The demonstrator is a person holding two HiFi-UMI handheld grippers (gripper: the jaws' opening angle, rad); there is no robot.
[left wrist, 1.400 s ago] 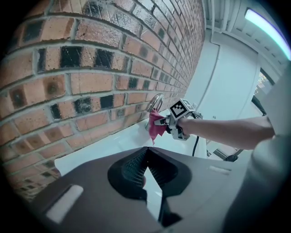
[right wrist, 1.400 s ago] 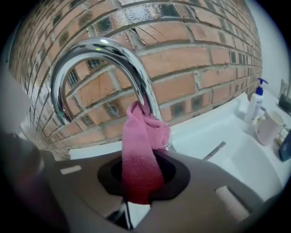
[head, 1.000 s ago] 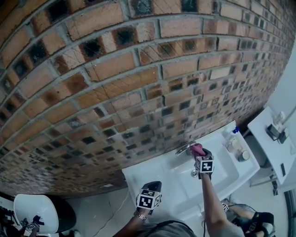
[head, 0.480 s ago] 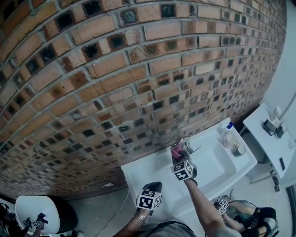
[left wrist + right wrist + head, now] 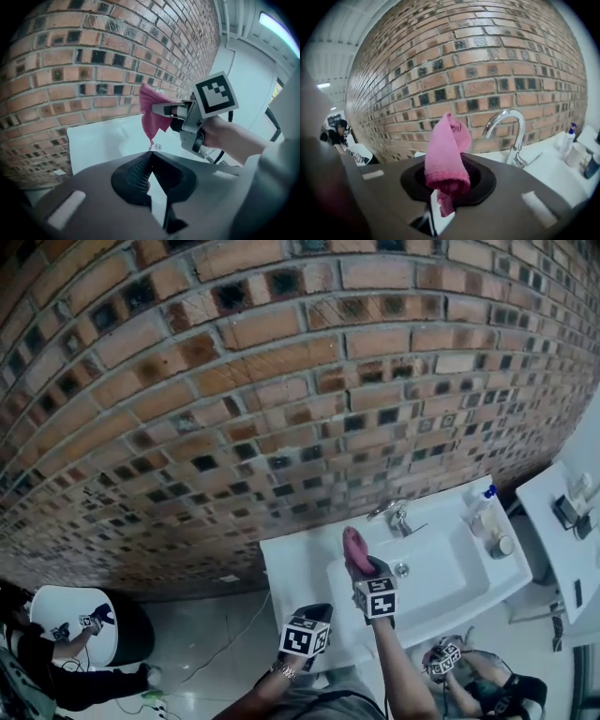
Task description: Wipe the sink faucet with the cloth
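Faucet (image 5: 398, 517), chrome and arched upright at the far rim of the white sink (image 5: 291, 568), stands beyond and to the right of the pink cloth (image 5: 354, 545), clear of it. The right tool (image 5: 362, 566) pinches the cloth over the basin's left side. Its forearm reaches in from the near edge, aimed at the brick wall (image 5: 281, 381). The left tool (image 5: 305, 638), jaws pressed together on nothing, hangs at the near left corner. The nearer right tool looks to need a swing right and farther in.
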